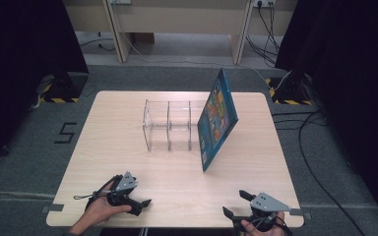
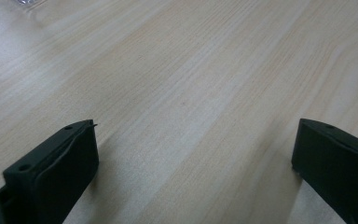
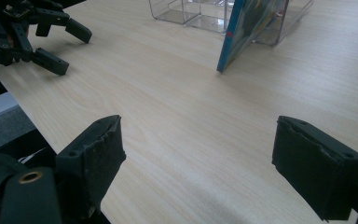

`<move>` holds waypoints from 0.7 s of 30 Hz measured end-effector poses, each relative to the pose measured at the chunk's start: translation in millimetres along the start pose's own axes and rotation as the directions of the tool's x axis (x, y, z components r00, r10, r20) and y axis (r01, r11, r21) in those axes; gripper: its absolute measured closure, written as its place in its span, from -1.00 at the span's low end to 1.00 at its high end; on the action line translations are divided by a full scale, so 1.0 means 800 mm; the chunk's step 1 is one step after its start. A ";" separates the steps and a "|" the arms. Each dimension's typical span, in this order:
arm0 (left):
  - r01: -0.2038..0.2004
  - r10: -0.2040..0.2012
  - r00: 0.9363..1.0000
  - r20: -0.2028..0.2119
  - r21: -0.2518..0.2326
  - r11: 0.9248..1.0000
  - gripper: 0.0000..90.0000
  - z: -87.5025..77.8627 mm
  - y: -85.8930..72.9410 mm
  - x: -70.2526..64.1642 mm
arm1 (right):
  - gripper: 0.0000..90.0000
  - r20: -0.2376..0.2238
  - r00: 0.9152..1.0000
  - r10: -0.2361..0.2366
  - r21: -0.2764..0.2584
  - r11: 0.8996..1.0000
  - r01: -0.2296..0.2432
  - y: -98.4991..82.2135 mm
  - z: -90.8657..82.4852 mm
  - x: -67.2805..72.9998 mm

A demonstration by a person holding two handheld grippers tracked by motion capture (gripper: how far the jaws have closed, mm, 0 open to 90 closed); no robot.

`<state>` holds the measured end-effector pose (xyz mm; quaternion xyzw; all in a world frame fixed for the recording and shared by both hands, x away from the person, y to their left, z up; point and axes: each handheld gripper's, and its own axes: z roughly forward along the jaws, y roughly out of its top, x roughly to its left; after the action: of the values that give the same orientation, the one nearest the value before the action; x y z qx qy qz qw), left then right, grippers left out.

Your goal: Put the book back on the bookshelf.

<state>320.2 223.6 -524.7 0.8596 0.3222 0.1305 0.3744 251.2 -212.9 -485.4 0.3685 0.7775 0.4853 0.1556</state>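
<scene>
A clear plastic rack [image 1: 169, 125] with several compartments stands at the table's middle. A blue picture book [image 1: 218, 118] leans tilted against the rack's right end, its lower edge on the table. My left gripper [image 1: 141, 205] rests near the front left edge, jaws wide open over bare wood [image 2: 196, 123]. My right gripper [image 1: 236, 203] sits at the front right edge, also open and empty [image 3: 198, 120]. In the right gripper view the book [image 3: 247, 28] and rack [image 3: 191, 11] lie ahead, with the left gripper [image 3: 72, 51] far to the left.
The light wooden table [image 1: 128, 162] has bare wood between the grippers and the rack. Black curtains flank both sides. Cables [image 1: 320, 172] run over the grey floor at the right. A floor marking "5" [image 1: 65, 132] lies left of the table.
</scene>
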 end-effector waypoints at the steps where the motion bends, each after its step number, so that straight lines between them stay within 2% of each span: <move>1: 0.000 0.000 1.000 0.000 0.000 1.000 -1.00 0.000 0.000 0.000 | -0.62 -0.001 1.000 0.003 0.000 1.000 -0.003 -0.002 -0.002 0.000; 10: -0.001 0.001 1.000 0.001 0.002 1.000 -1.00 0.000 0.000 0.000 | -0.61 0.011 1.000 0.016 0.030 0.999 -0.017 -0.012 -0.012 0.000; 21: -0.002 0.002 1.000 0.001 0.000 1.000 -1.00 0.000 0.000 0.000 | -0.61 0.005 1.000 0.015 0.073 0.997 -0.015 -0.016 -0.010 -0.001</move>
<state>320.3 223.7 -524.7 0.8600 0.3213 0.1302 0.3744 241.3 -221.9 -492.4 0.3810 0.7915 0.4569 0.1401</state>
